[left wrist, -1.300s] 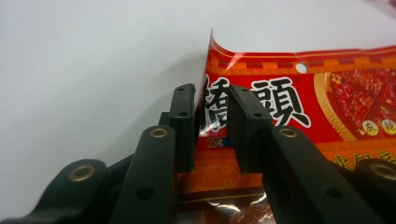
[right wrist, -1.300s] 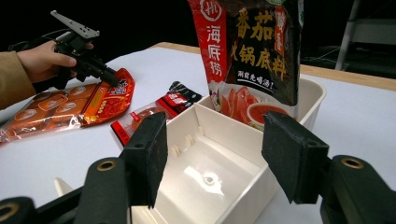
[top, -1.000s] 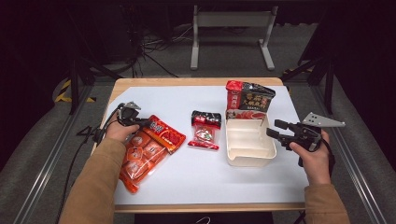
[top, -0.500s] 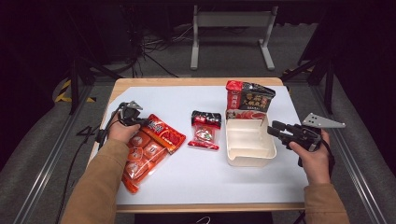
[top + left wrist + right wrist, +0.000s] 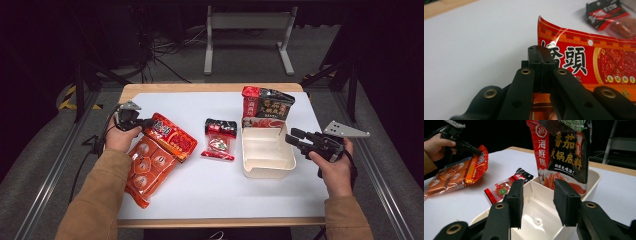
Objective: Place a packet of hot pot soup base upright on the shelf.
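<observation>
Lifted slightly since earlier, the red pouch [image 5: 584, 60] is pinched at its edge by the left gripper [image 5: 134, 121]; soft, light. Right gripper [image 5: 537, 203] fingers are held wide over the tub [image 5: 267, 167].

The bench [image 5: 210, 195] has a white top with a pale wooden edge. The large flat packet [image 5: 156, 155] is orange-red and see-through in part, showing round orange pieces, and its header [image 5: 584, 60] is bright red with a gold patterned border, bold black characters outlined in white, and small yellow discs. The small packet [image 5: 219, 140] has a black top with red print and a clear red-edged lower part. The upright pouch [image 5: 564, 150] is red down one side and black on the other, with yellow and white characters. The tray [image 5: 267, 155] is cream. Both the left claw [image 5: 539, 62] and right claw [image 5: 539, 200] are black with brass-coloured rivets. The sleeves [image 5: 95, 200] are tan.
</observation>
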The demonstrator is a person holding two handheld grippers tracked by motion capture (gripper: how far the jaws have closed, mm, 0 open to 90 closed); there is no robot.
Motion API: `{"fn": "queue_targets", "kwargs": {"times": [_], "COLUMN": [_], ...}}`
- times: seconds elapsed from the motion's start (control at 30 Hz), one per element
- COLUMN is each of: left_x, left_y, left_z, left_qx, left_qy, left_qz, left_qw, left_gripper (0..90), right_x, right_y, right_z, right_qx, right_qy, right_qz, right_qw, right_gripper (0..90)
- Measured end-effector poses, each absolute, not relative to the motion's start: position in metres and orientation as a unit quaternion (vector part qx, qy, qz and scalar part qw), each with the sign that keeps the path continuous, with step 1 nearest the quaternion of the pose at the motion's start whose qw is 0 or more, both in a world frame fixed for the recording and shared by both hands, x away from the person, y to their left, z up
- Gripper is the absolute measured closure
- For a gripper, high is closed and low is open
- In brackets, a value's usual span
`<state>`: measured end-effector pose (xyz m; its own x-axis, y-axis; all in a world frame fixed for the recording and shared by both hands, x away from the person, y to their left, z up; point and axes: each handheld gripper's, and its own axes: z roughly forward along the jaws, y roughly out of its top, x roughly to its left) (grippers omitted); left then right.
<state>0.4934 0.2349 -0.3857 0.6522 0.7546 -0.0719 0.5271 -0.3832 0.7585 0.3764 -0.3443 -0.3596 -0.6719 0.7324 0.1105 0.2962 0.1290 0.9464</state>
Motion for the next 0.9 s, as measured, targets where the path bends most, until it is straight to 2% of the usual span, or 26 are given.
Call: {"fn": "queue_targets", "kwargs": {"times": [0.27, 0.5, 0.9], "left_x": [0.469, 0.446, 0.403], "left_y": [0.239, 0.244, 0.254], "left_z": [-0.352, -0.327, -0.302], "left_qx": [0.810, 0.797, 0.766], "left_qy": [0.368, 0.360, 0.347], "left_qz": [0.170, 0.172, 0.184], "left_qw": [0.423, 0.454, 0.509], "left_gripper": [90.0, 90.0, 90.0], "right_x": [0.375, 0.373, 0.368], "right_y": [-0.341, -0.339, -0.325], "right_z": [-0.357, -0.354, -0.346], "right_qx": [0.354, 0.353, 0.337], "right_qy": [0.724, 0.726, 0.728], "right_qz": [0.563, 0.561, 0.572], "right_qw": [0.185, 0.185, 0.170], "right_gripper": [62.3, 63.4, 62.2]}}
